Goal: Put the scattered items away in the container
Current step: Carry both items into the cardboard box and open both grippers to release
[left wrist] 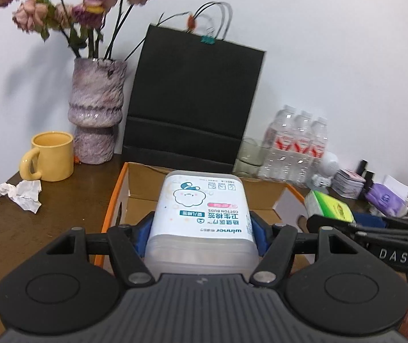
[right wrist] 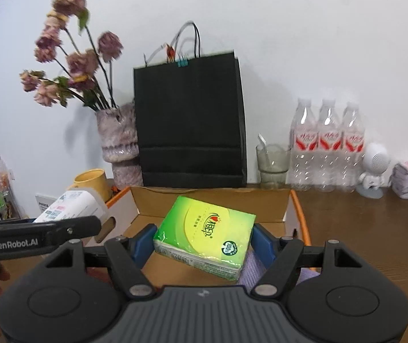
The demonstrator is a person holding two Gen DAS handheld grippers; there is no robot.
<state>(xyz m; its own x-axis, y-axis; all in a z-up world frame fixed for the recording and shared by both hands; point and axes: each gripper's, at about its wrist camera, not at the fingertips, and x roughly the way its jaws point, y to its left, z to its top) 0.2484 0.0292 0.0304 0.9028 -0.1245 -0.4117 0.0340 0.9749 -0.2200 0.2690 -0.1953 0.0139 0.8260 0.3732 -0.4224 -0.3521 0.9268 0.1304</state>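
Observation:
My left gripper [left wrist: 201, 233] is shut on a white cotton-bud box [left wrist: 201, 217] and holds it over the open cardboard box [left wrist: 123, 188] with orange edges. My right gripper [right wrist: 201, 241] is shut on a green tissue pack [right wrist: 206, 233] and holds it over the same cardboard box [right wrist: 286, 205]. The right gripper [left wrist: 332, 220] with the green pack [left wrist: 329, 205] shows at the right of the left wrist view. The left gripper [right wrist: 86, 224] with the cotton-bud box [right wrist: 72, 204] shows at the left of the right wrist view. A purple item [right wrist: 251, 274] lies under the green pack.
A crumpled paper [left wrist: 18, 194] and a yellow mug [left wrist: 51, 155] sit on the brown table [left wrist: 46, 228] at left. A vase of dried flowers [left wrist: 96, 111], a black paper bag [left wrist: 192, 103], a glass [right wrist: 272, 165], water bottles [right wrist: 326, 145] and a white figurine [right wrist: 374, 168] line the wall.

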